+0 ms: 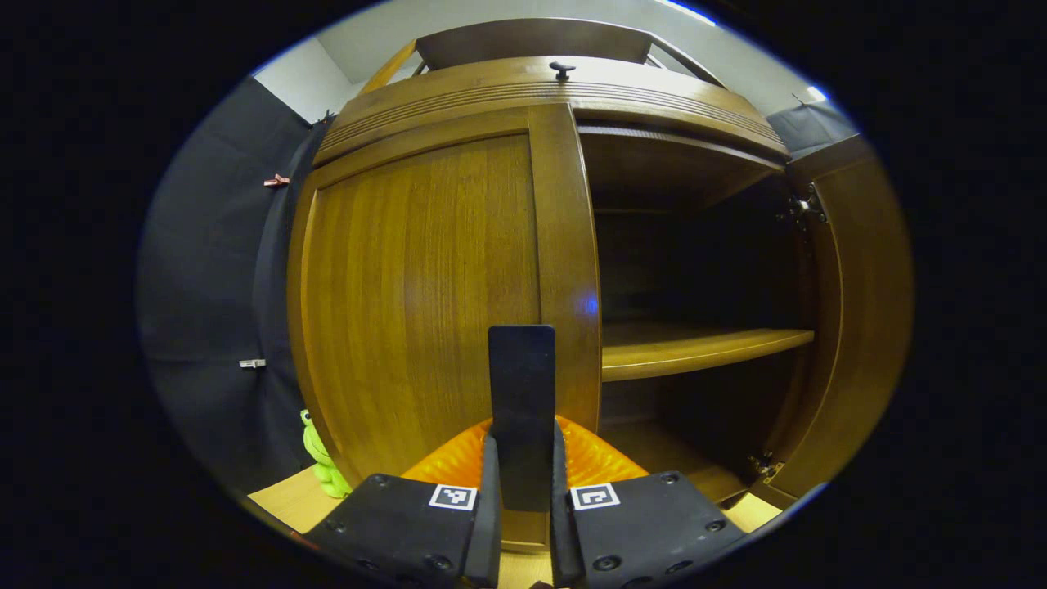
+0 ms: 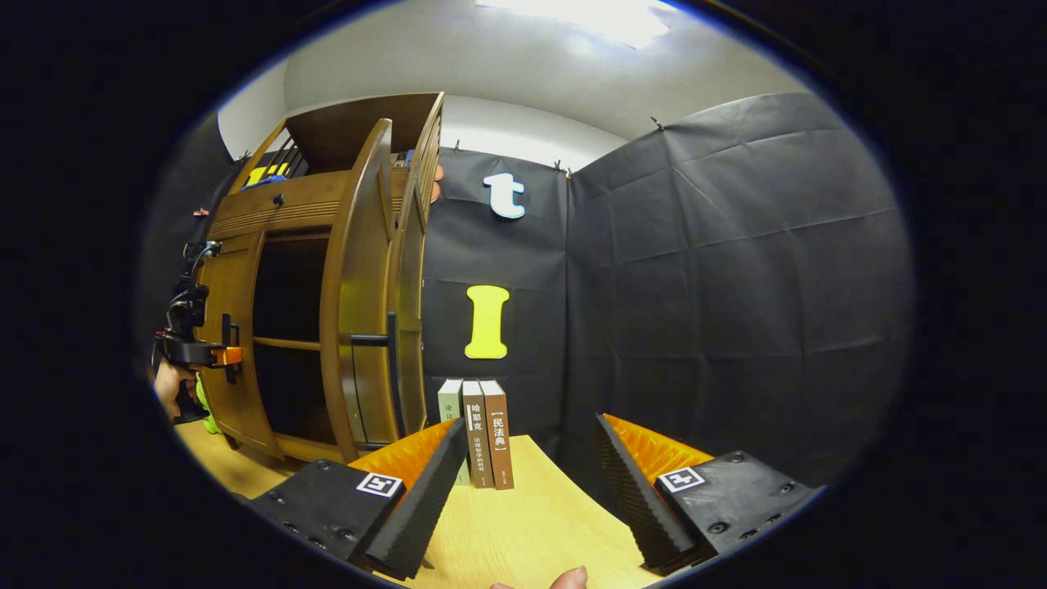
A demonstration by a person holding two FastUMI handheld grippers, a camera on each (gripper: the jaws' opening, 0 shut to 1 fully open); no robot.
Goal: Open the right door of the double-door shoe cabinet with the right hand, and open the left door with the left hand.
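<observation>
Left tongs are closed on the dark vertical handle of the left door, both fingers pressing its sides, as the left gripper view shows. From the right gripper view, the same tongs sit at that door's inner edge, with a hand behind them.

Left door looks shut or barely cracked; I can't tell which. It faces the room, long axis vertical, hinges on its far left edge. The handle runs vertical too, near the centre stile.

Handling: solid wood panel, stiff, moderately heavy, swings on hinges rather than lifts. The handle is rigid, narrow and probably smooth, so a squeeze across its width is the right hold. Pull should follow an arc toward the left, otherwise the fingers could slide off.

Shoe cabinet stands on the light wooden surface against the booth wall. Interior is dark, with one shelf in sight.

Right door is swung wide open, edge-on to the right gripper view, its handle pointing out. A hinge shows at the top of that door.

Right tongs are spread wide, holding nothing, well clear of the cabinet. Three books stand upright just ahead of them.

Right-door step looks done; left door not yet opened.
</observation>
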